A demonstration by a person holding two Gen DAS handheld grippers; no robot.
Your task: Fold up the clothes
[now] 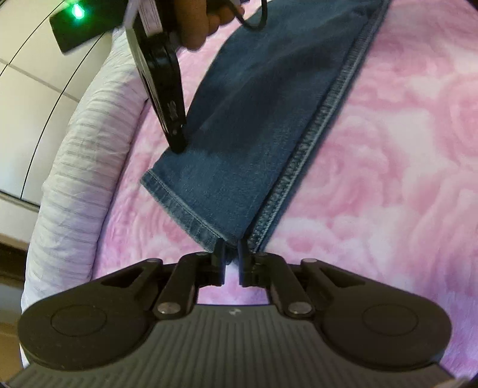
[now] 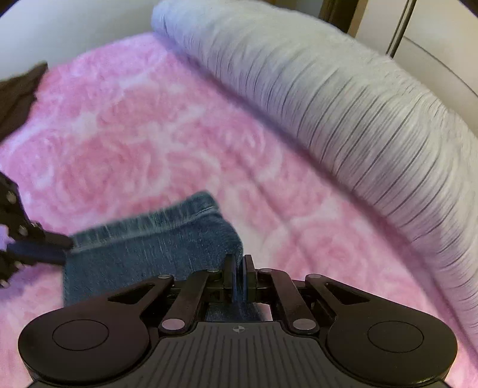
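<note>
In the left wrist view, a blue jeans leg [image 1: 254, 119] lies stretched across a pink rose-patterned blanket [image 1: 388, 179] on the bed, its hem end nearest the camera. The left tongs [image 1: 231, 250] are pinched on the hem corner beside the thick side seam, jaws nearly together with denim between them. The right tongs [image 1: 177, 143] come down from above, a hand [image 1: 197, 27] on the handle, tips meeting the other hem corner. A striped white pillow [image 1: 77, 167] lines the bed edge. In the right wrist view, the right tongs [image 2: 239, 268] are clamped on a fold of the jeans leg [image 2: 143, 250], which lies on the blanket [image 2: 134, 134]. The left tongs [image 2: 44, 250] grip the hem at far left. The pillow [image 2: 358, 119] runs along the right, and a dark cloth [image 2: 18, 95] lies at the upper left.
</note>
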